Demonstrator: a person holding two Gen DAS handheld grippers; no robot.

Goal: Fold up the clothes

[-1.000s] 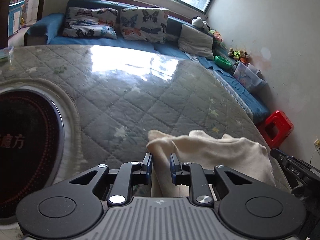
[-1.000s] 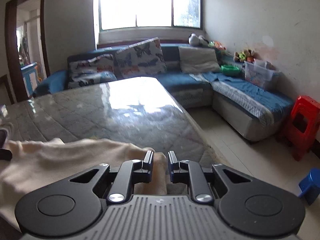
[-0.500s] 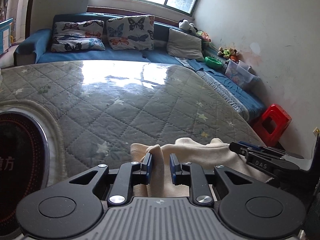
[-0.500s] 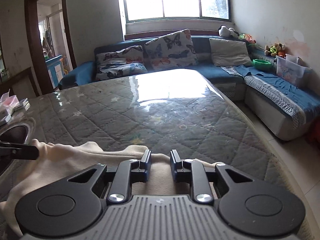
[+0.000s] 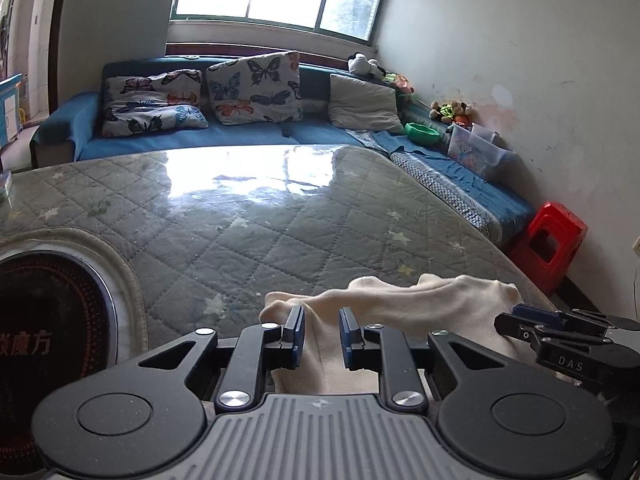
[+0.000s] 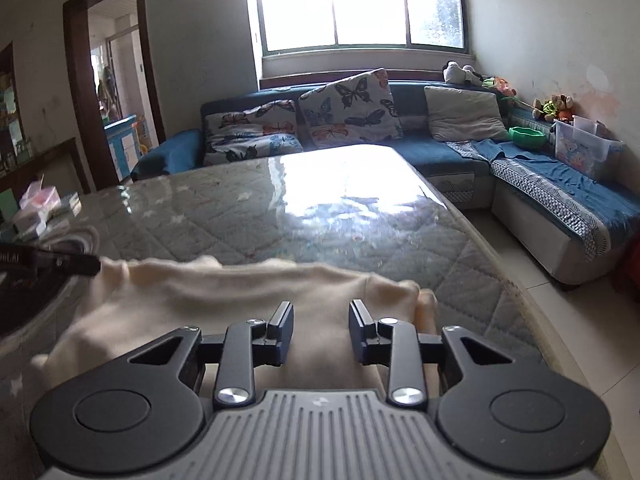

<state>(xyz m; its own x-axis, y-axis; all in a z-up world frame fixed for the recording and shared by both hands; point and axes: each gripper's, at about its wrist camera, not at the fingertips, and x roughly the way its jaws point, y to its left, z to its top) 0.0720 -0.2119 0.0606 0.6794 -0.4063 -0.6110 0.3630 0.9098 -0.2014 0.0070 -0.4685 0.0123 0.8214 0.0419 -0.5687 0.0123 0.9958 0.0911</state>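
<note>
Pinching a fold of the cream garment, my left gripper stays clamped; my right gripper is opening (cloth lying loose between its jaws) on the table.

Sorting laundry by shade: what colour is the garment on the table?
Cream, plain with no pattern; clearest in the right wrist view.

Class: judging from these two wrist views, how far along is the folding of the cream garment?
Done: the cream garment lies bunched on the quilted table, one fold apparently made. In hand: the left gripper pinches a fold; the right gripper is opening, cloth lying between its jaws. Left: flattening and further folds.
</note>
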